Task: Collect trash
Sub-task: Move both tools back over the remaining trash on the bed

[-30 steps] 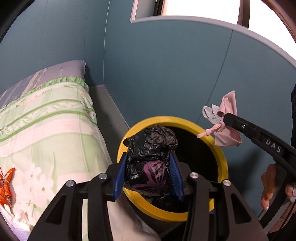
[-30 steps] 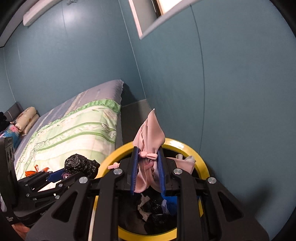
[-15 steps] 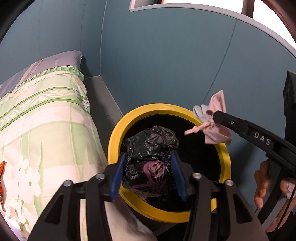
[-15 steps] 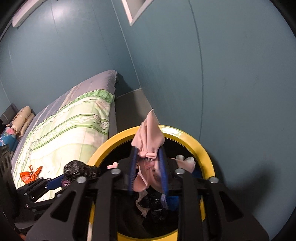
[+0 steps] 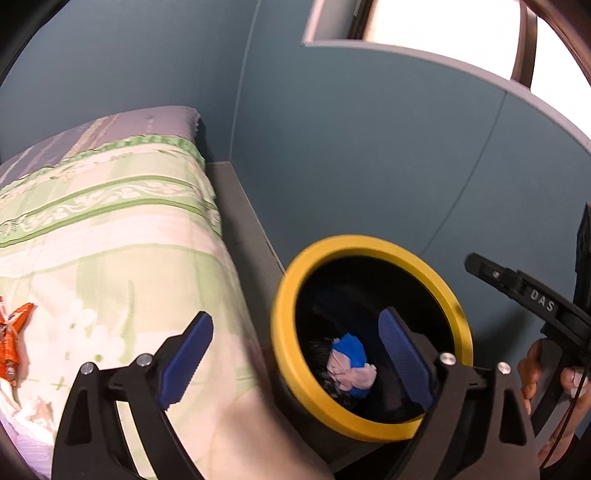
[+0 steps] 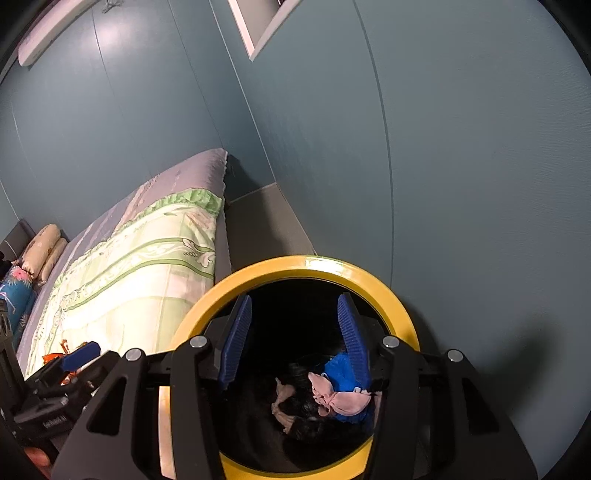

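Observation:
A black bin with a yellow rim stands on the floor between the bed and the blue wall. Inside it lie a pink knotted bag, a blue scrap and a black bag. My left gripper is open and empty over the bin's left rim. My right gripper is open and empty above the bin mouth. An orange wrapper lies on the bed.
The bed with a green floral quilt fills the left. Pillows lie at its far end. A narrow grey floor strip runs along the blue wall. A window is above.
Both grippers opened. The black bag left my left gripper and the pink bag left my right gripper; both now lie inside the bin.

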`<state>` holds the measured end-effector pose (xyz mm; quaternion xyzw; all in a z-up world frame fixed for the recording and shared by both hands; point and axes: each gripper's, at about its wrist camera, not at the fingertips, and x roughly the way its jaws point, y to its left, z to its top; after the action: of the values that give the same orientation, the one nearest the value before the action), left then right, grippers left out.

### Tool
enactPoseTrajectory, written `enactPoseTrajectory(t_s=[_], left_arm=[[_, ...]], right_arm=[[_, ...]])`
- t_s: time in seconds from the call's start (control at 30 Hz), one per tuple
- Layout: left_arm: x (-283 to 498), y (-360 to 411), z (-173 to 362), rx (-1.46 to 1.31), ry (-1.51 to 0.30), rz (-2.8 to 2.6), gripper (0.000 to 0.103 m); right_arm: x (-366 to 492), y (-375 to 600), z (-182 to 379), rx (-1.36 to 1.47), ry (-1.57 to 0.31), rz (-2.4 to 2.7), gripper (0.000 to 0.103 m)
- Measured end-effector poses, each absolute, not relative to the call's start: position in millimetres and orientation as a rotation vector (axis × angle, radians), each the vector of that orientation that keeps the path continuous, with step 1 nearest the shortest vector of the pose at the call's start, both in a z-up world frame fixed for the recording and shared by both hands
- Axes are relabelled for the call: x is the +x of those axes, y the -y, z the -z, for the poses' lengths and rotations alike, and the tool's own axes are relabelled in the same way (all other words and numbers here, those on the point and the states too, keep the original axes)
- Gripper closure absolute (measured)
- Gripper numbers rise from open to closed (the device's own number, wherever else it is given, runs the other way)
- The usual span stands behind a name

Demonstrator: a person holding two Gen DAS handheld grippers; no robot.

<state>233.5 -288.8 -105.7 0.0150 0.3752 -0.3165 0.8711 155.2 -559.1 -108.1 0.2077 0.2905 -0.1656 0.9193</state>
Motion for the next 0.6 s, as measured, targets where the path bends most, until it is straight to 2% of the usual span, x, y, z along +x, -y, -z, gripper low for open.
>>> enactPoseTrajectory(t_s=[0.1, 0.6], left_arm=[[235, 266, 92, 0.021, -0.739, 0.623, 0.014], [226, 105, 10, -0.053, -0.53, 0.391, 0.012]], right_arm=[[149, 552, 98, 0.422, -0.56, 0.323, 0.051], [163, 454, 42, 0.307, -0.48, 0.102, 0.048]])
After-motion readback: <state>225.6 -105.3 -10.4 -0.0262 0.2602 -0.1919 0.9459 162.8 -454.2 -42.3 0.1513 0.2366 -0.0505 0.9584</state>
